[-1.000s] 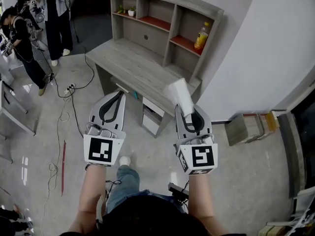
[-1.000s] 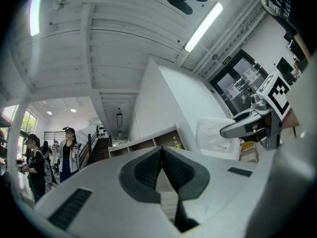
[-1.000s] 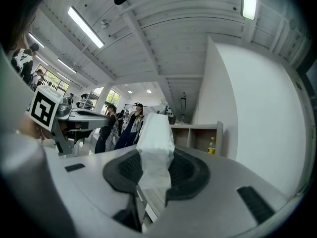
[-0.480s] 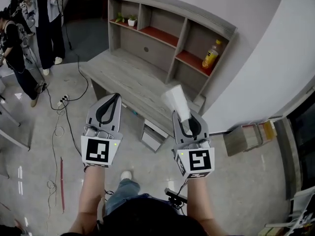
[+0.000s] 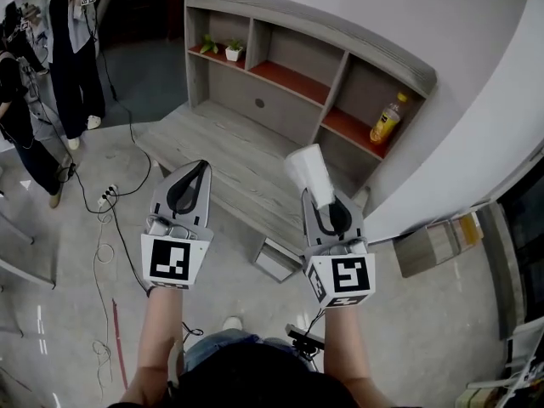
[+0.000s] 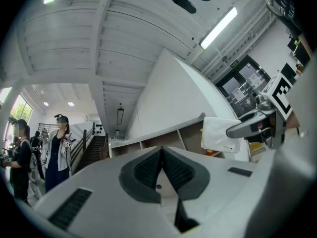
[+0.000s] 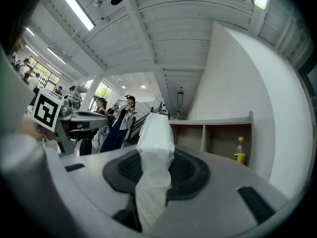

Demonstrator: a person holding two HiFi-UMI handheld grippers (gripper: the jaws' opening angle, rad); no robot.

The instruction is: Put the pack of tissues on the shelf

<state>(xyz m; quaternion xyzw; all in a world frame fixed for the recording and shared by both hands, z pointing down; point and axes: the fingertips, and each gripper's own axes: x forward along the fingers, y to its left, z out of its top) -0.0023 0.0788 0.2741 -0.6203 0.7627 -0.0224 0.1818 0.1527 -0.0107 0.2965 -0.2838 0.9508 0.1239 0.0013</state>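
My right gripper is shut on a white pack of tissues, which sticks out forward past the jaws over the desk's front edge. The right gripper view shows the pack of tissues pinched between the dark pads. The left gripper is shut and holds nothing; in the left gripper view its jaws meet in a closed seam. Ahead stands the grey shelf unit with red-floored compartments, set on the back of a grey desk.
A yellow bottle stands in the shelf's lower right compartment, and two small potted plants sit in the left one. People stand at the far left. Cables lie on the floor. Cardboard boxes sit at the right wall.
Both grippers have come closer to the desk and shelf, which now fill more of the head view. The tissue pack stays in the right gripper's grip.
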